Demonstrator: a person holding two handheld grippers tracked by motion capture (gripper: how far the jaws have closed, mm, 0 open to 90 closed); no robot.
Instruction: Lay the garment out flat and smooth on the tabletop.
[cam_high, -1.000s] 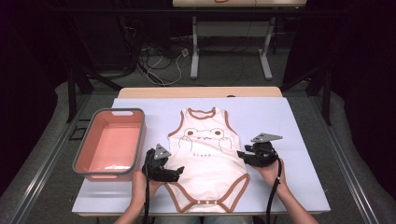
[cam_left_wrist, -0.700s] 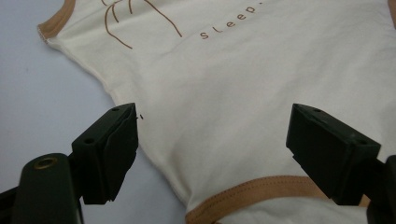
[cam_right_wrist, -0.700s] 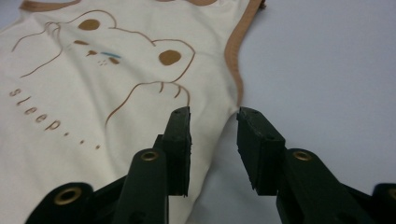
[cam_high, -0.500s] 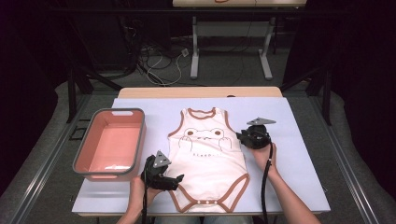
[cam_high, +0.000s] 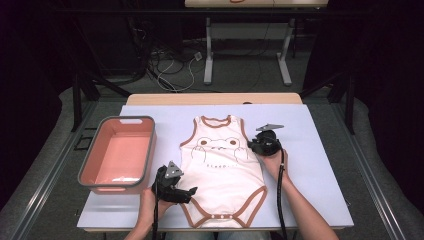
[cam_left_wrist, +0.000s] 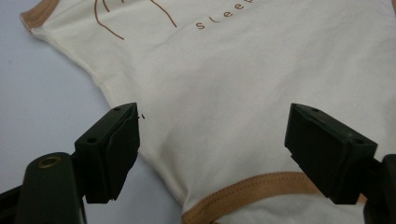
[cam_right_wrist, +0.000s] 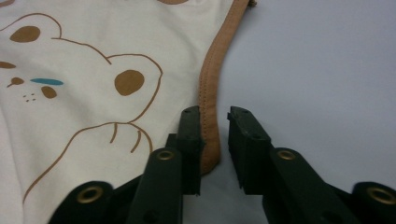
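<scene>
**Two hand-held grippers at one baby bodysuit on a lavender table**

One cream bodysuit (cam_high: 222, 170) with brown trim lies flat near the centre of the table (cam_high: 320, 150), neck opening toward 12 o'clock and snap crotch toward 6 o'clock. Its front bears one printed bear face with two round ears and one line of small lettering.

One pink bin (cam_high: 120, 152) with a grey rim stands at 9 o'clock from the bodysuit, well apart from it.

Two grippers are present, one in each hand. The left gripper (cam_high: 187, 192) sits at about 7 o'clock on the garment, at the lower side hem. In the left gripper view its two jaws stand wide apart, the cloth (cam_left_wrist: 224, 93) and the brown leg binding lying between them without being pinched.

The right gripper (cam_high: 252, 146) sits at about 2 o'clock on the garment, at the armhole edge. In the right gripper view its two jaws have just been closing and stand narrowly apart, with the brown armhole binding (cam_right_wrist: 210, 93) running into the gap beside one jaw; whether the pads press on it cannot be told.

Two forearms enter from 6 o'clock in the high view.
</scene>
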